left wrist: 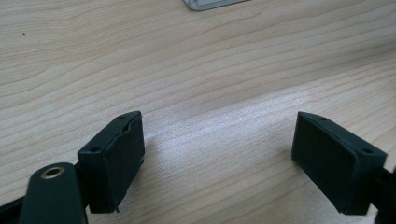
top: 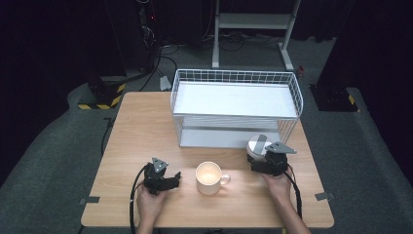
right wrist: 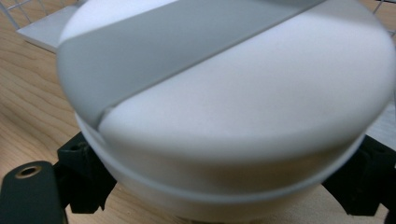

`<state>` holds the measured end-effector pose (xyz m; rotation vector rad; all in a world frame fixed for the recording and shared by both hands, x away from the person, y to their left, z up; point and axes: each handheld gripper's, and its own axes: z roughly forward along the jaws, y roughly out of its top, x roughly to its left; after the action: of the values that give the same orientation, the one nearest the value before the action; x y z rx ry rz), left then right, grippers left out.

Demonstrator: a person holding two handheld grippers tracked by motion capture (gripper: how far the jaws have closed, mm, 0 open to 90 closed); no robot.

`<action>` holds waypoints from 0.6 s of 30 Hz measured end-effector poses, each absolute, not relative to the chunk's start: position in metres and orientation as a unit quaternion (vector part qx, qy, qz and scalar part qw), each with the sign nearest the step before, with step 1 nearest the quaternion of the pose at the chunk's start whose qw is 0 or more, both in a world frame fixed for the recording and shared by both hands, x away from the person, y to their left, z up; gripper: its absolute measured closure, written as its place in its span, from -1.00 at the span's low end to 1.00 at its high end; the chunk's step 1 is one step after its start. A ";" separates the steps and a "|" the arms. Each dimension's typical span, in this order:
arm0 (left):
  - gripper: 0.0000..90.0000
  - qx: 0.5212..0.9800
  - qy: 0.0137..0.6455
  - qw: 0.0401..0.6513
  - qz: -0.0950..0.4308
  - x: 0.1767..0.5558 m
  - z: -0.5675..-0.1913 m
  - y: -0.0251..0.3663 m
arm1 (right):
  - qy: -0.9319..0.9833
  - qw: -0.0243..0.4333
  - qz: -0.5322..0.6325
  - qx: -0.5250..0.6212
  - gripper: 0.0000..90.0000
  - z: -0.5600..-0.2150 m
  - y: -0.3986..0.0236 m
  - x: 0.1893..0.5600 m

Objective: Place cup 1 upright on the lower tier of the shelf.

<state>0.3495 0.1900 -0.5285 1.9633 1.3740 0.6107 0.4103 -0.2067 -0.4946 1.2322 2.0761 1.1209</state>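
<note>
A round white container (top: 256, 144) with a grey band across its lid stands at the right of the wooden table (top: 141, 126), just in front of the rack. In the right gripper view the container (right wrist: 233, 93) sits between the two black jaws, which press on its sides. My right gripper (top: 258, 159) is shut on it. A cream mug (top: 209, 178) stands in the middle of the table near the front, handle to the right. Left of the mug my left gripper (top: 176, 177) lies low over the wood, and its jaws (left wrist: 219, 140) stand open with nothing between them.
A white wire rack (top: 234, 105) with two shelves stands at the back of the table; its base edge (left wrist: 210, 3) lies ahead of the left gripper. Grey carpet, black stands and cables surround the table.
</note>
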 end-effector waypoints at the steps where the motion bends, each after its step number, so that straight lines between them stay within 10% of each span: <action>1: -0.61 0.750 0.525 0.328 0.233 0.350 -0.528 0.190 | 0.757 0.237 0.409 0.450 -0.74 -0.495 -0.206 0.410; 18: -0.61 0.752 0.523 0.326 0.233 0.350 -0.528 0.190 | 0.762 0.252 0.402 0.440 -0.59 -0.497 -0.201 0.412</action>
<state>0.3495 0.1904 -0.5282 1.9704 1.3715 0.6093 0.4123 -0.2015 -0.4974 1.1976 2.0736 1.0937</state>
